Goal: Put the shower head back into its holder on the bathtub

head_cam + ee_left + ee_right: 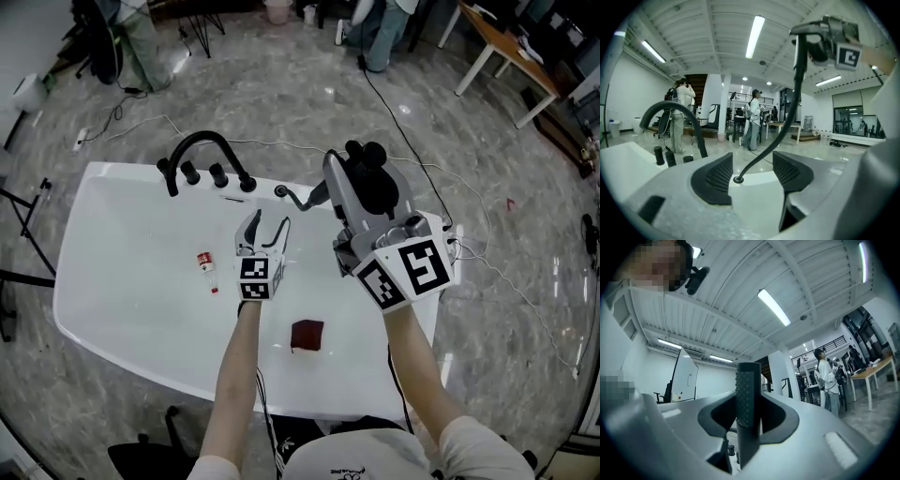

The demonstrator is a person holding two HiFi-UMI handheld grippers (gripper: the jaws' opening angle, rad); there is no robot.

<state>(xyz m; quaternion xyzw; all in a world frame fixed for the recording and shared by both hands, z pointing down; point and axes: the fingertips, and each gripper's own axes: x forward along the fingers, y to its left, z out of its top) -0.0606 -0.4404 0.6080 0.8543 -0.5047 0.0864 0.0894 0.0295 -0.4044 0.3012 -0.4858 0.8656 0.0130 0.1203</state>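
the right claw (749,414) gripped the shower head (367,169) by its handle above the bathtub rim (122,281), while the left claw (753,172) gaped empty toward the hose socket (738,179), apparently to guide the hose (790,117).

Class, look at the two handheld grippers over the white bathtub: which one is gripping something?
The right gripper: its jaws clamp the black textured shower head handle. The left gripper has its jaws wide apart, pressing on nothing.
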